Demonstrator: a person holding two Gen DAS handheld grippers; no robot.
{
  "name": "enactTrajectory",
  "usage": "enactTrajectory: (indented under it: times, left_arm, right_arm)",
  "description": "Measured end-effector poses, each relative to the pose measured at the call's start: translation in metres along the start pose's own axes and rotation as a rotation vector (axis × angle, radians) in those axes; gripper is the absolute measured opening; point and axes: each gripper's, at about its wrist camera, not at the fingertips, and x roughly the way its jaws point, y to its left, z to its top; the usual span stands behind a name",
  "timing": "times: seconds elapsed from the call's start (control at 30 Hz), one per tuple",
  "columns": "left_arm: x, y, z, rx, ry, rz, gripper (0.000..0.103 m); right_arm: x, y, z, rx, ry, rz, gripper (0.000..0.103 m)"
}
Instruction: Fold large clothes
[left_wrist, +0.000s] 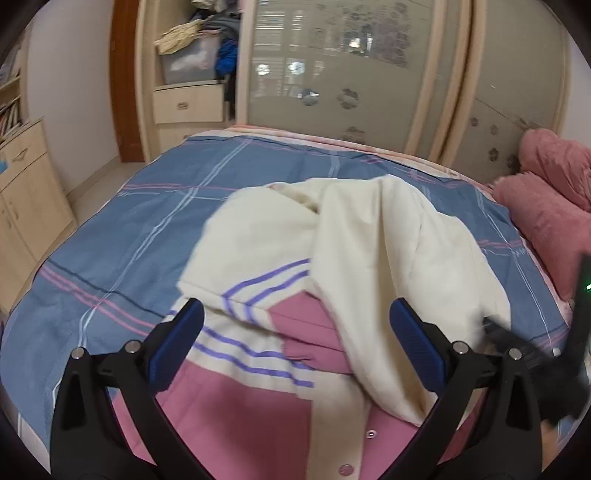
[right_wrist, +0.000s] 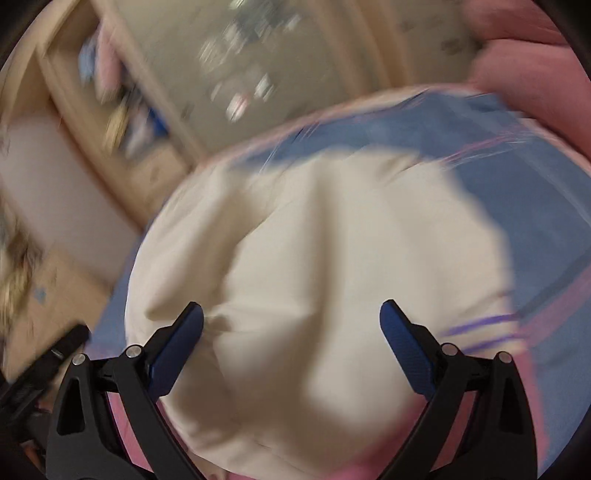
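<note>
A cream and pink jacket (left_wrist: 258, 398) with purple stripes and snap buttons lies on the bed. Its cream sleeves (left_wrist: 373, 251) are folded over the body. My left gripper (left_wrist: 295, 332) is open and empty, just above the jacket's striped part. My right gripper (right_wrist: 291, 332) is open and empty above the cream sleeve fabric (right_wrist: 314, 258); this view is blurred by motion. The right gripper also shows at the right edge of the left wrist view (left_wrist: 532, 354).
The bed has a blue plaid cover (left_wrist: 147, 221). Pink pillows (left_wrist: 546, 206) lie at the right. A wardrobe with sliding doors (left_wrist: 351, 74) stands behind the bed, with open shelves (left_wrist: 192, 62) and a wooden cabinet (left_wrist: 26, 192) at the left.
</note>
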Motion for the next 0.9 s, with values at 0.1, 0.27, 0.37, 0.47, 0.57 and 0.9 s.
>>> enactTrajectory:
  times: [0.1, 0.27, 0.37, 0.47, 0.57, 0.9]
  left_arm:
    - [-0.001, 0.016, 0.003, -0.050, 0.012, -0.002, 0.101]
    - [0.015, 0.031, 0.001, -0.114, 0.071, -0.051, 0.101]
    - [0.022, 0.021, 0.002, -0.125, 0.088, -0.101, 0.101]
    - [0.030, -0.007, 0.004, -0.072, 0.101, -0.123, 0.101]
    - [0.039, -0.038, 0.003, -0.020, 0.131, -0.172, 0.101]
    - [0.106, -0.078, -0.044, 0.035, 0.365, -0.169, 0.074]
  right_arm:
    - [0.048, 0.045, -0.035, -0.146, 0.090, -0.065, 0.087]
    - [0.037, 0.048, -0.053, -0.140, 0.050, -0.058, 0.088]
    - [0.005, 0.032, -0.055, -0.071, 0.027, 0.037, 0.088]
    - [-0.037, -0.005, -0.062, 0.089, -0.095, 0.137, 0.088]
    - [-0.058, -0.039, -0.067, 0.192, -0.142, 0.127, 0.087]
    - [-0.032, -0.049, -0.088, 0.190, -0.057, 0.018, 0.079]
